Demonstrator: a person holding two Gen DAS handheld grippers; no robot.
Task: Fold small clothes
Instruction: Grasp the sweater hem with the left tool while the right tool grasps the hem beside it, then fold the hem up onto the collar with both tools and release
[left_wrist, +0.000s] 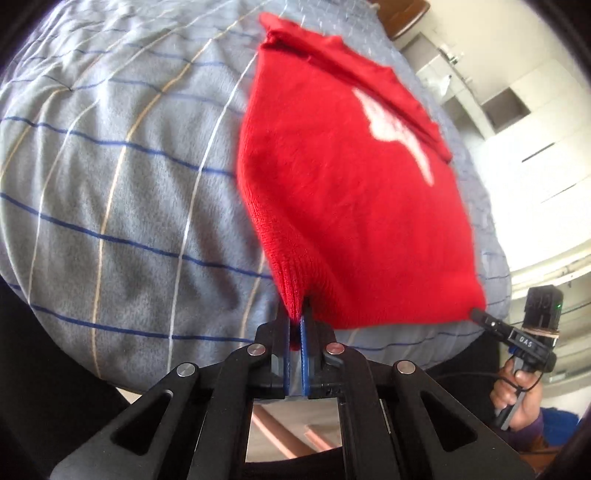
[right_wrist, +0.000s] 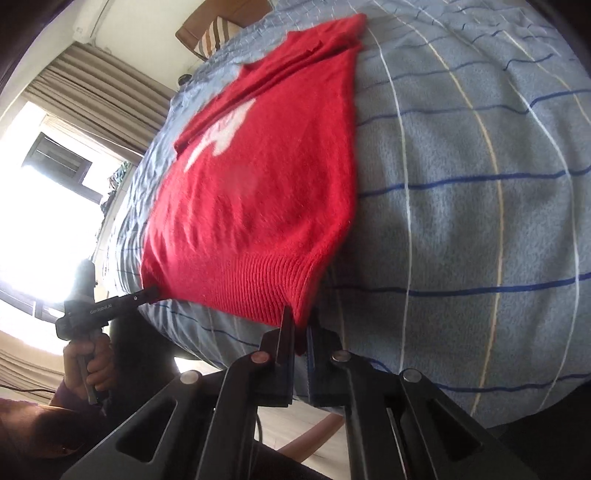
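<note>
A small red knitted sweater with a white motif lies flat on a grey checked bedspread, its sleeves folded in over the body. My left gripper is shut on the near left corner of its ribbed hem. In the right wrist view the same sweater stretches away from me, and my right gripper is shut on the other hem corner. Each gripper shows in the other's view: the right gripper pinches its corner, and the left gripper pinches its own.
The bedspread fills most of both views, and its near edge drops off just under my grippers. A person's hand holds the right tool. White cabinets stand to the right. A bright window with curtains lies to the left.
</note>
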